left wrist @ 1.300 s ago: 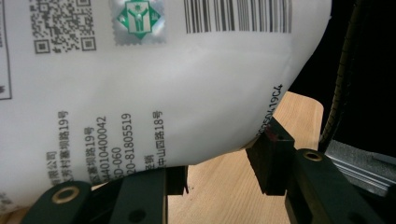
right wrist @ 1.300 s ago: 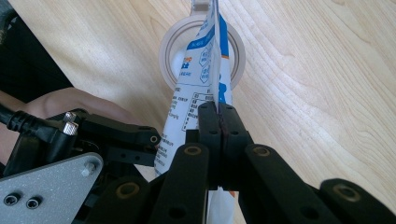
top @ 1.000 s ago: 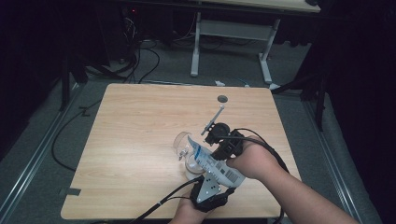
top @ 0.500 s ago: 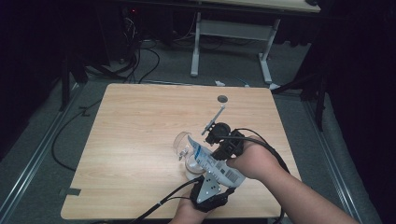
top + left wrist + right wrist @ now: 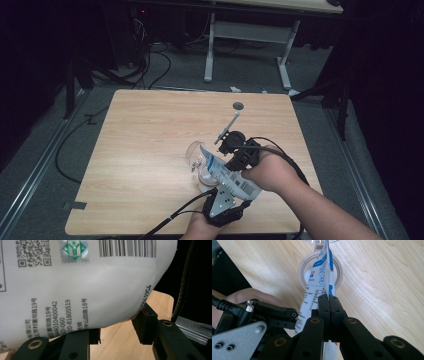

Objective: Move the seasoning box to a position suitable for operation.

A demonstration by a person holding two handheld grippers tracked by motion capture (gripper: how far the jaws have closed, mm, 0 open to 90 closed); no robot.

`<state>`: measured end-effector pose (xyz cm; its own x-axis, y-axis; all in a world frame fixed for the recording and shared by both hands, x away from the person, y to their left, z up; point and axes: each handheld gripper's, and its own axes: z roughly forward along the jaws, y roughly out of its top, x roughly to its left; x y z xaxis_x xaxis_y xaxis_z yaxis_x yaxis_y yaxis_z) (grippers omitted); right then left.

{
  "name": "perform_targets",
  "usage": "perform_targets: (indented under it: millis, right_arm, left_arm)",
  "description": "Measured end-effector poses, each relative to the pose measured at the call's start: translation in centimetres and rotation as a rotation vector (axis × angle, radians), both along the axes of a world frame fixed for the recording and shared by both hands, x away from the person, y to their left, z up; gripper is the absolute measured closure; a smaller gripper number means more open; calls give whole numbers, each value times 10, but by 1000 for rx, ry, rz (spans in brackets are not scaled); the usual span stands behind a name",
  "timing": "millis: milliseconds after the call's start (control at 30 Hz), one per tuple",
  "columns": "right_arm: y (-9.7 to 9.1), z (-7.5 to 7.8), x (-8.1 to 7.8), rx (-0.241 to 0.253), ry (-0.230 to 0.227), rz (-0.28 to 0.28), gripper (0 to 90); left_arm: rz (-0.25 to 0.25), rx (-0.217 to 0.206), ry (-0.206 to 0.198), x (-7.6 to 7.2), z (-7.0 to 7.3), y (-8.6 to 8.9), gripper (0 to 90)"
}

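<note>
A white pouch [image 5: 227, 175] with blue print and a barcode hangs slanted over the table's front right part. In the right gripper view my right gripper [image 5: 328, 302] is shut on the pouch's [image 5: 322, 272] thin edge. The pouch's far tip points down over a round white-rimmed container [image 5: 303, 267]. My left gripper [image 5: 120, 330] holds the pouch's [image 5: 75, 290] bulging lower end, with a pad [image 5: 144, 323] against each side. In the high view the left gripper [image 5: 227, 189] is by the front edge and the right gripper [image 5: 231, 161] just behind it. A clear glass vessel [image 5: 193, 152] lies beside the pouch's tip.
The wooden table [image 5: 150, 130] has a small dark round spot [image 5: 238, 106] near its far right. A thin rod [image 5: 227, 127] sticks up from the right gripper. Cables trail off the front edge. A metal desk frame [image 5: 250, 35] and floor cables lie beyond the table.
</note>
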<state>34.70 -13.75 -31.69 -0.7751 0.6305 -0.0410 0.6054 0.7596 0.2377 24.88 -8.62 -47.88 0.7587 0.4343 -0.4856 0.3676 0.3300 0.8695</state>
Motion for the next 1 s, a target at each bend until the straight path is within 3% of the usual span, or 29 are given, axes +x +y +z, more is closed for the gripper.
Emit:
perform_targets:
  millis: [1000]
  right_arm:
    - [1, 2, 1, -4, -5, 6, 900]
  left_arm:
    - [5, -9, 6, 1, 2, 0, 619]
